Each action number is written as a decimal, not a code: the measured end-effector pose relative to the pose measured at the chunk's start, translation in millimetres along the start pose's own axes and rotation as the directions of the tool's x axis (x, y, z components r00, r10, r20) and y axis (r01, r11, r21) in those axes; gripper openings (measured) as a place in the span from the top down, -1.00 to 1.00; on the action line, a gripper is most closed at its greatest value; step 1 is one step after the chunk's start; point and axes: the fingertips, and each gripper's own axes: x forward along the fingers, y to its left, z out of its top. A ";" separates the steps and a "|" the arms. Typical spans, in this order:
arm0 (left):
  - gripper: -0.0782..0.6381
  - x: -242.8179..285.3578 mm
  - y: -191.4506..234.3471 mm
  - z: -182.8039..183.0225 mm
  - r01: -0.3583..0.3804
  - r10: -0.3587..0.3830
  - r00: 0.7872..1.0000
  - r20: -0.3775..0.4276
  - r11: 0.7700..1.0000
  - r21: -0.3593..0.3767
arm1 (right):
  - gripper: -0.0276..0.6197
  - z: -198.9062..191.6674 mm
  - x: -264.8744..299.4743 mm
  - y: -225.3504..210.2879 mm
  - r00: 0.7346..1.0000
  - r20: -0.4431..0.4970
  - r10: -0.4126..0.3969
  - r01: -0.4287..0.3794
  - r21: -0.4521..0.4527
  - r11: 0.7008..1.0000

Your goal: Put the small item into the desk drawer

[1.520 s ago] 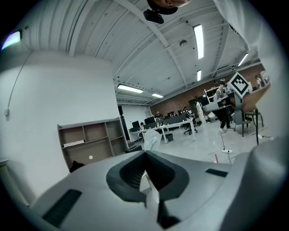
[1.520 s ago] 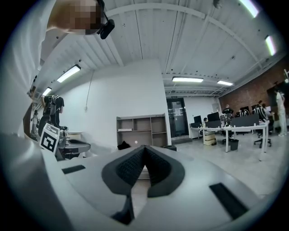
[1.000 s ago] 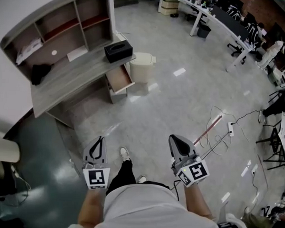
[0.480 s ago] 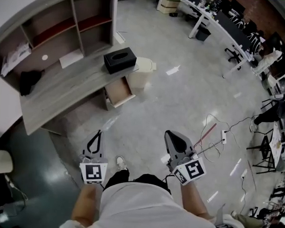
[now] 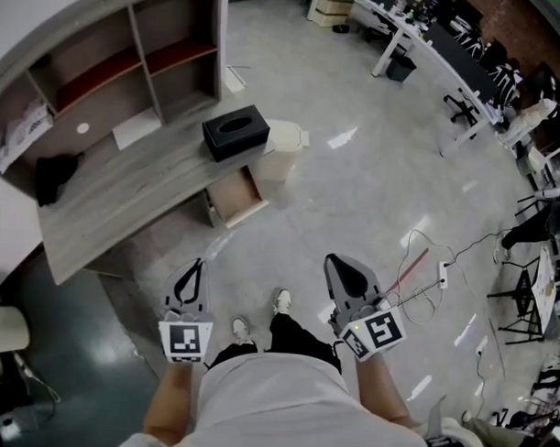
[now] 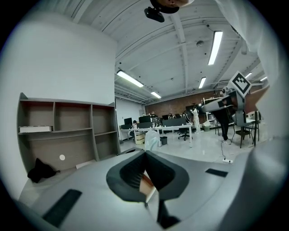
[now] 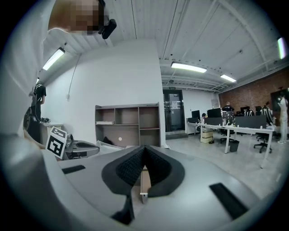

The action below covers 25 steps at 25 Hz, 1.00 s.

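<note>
Out on the open floor, well short of the desk (image 5: 125,199), I hold the left gripper (image 5: 197,265) and right gripper (image 5: 344,266) level, both clamped closed on nothing, since there is nothing to grasp here. The drawer (image 5: 233,194) stands pulled out, ready to receive. The small item (image 5: 82,127), which I take to be the white disc, lies on the desktop under the shelves (image 5: 148,53).
</note>
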 end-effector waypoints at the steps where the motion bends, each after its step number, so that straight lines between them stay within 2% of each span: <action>1: 0.73 6.0 -1.8 1.1 -0.008 0.008 1.000 -0.003 1.000 0.005 | 0.84 1.0 4.0 -7.4 1.000 0.005 0.010 -0.010 0.002 1.000; 8: 0.73 54.8 4.3 16.7 -0.079 0.079 0.997 -0.013 0.997 0.020 | 0.84 13.2 57.5 -59.0 0.996 0.023 0.088 -0.088 -0.004 0.996; 13: 0.73 82.2 1.4 11.0 -0.133 0.134 0.989 -0.054 0.991 0.026 | 0.84 6.0 80.6 -91.0 0.990 -0.005 0.138 -0.138 0.003 0.990; 17: 0.73 102.4 11.0 -10.8 -0.164 0.165 0.981 -0.104 0.986 0.022 | 0.84 -12.2 107.4 -103.5 0.985 -0.034 0.169 -0.168 0.018 0.986; 21: 0.73 117.0 17.3 -45.1 -0.168 0.171 0.969 -0.179 0.985 0.029 | 0.84 -31.6 128.7 -103.1 0.978 -0.065 0.200 -0.199 0.030 0.980; 25: 0.73 129.0 16.9 -69.9 -0.163 0.169 0.962 -0.215 0.986 0.045 | 0.84 -45.0 134.5 -97.1 0.971 -0.089 0.222 -0.219 0.041 0.975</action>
